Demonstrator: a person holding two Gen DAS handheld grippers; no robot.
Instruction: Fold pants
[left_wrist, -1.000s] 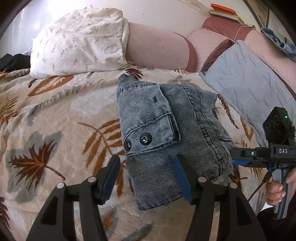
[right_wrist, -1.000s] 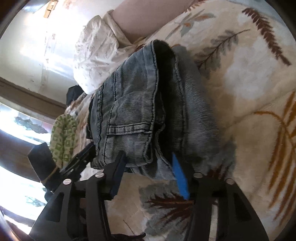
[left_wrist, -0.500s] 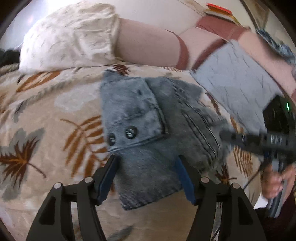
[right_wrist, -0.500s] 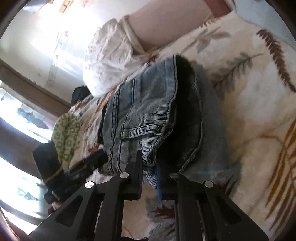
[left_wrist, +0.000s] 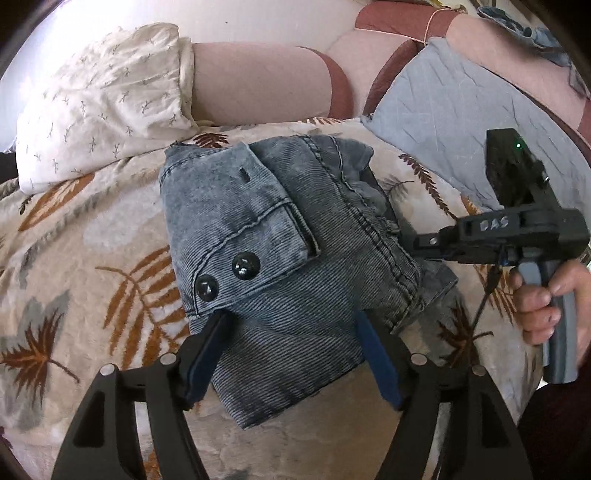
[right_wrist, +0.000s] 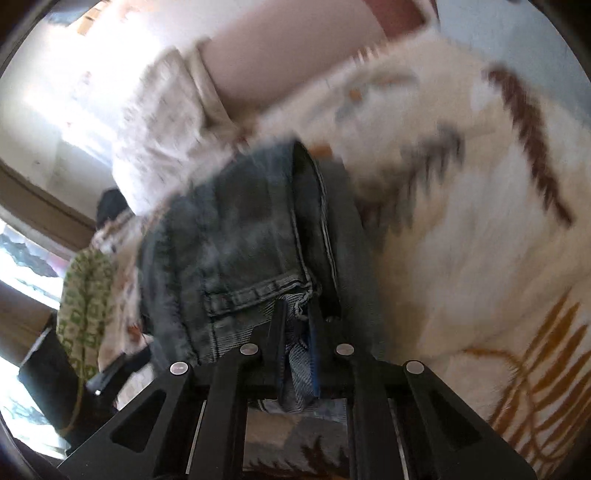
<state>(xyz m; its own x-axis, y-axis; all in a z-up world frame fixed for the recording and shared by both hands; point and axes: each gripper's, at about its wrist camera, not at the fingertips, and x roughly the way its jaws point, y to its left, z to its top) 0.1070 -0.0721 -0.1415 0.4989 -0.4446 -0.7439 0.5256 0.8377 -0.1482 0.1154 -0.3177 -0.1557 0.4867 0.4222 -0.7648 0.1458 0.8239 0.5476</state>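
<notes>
The folded blue denim pants (left_wrist: 280, 258) lie on a leaf-print blanket (left_wrist: 92, 258), a buttoned pocket flap on top. My left gripper (left_wrist: 291, 317) straddles their near end, its jaws opening, denim between the blue pads with neither pad pressing on it. My right gripper (left_wrist: 410, 240) reaches in from the right, held by a hand (left_wrist: 543, 306). In the blurred right wrist view, the right gripper (right_wrist: 297, 314) is shut on a bunched hem of the pants (right_wrist: 229, 236).
A white patterned pillow (left_wrist: 103, 110) and a grey quilted pillow (left_wrist: 443, 122) lean on the pink padded backrest (left_wrist: 258, 81) behind the pants. A green patterned cloth (right_wrist: 85, 306) lies at the left in the right wrist view.
The right gripper's jaws closed on the edge of the pants and pushed in closer. The left gripper's jaws spread wider and the hand shifted slightly over the near end.
</notes>
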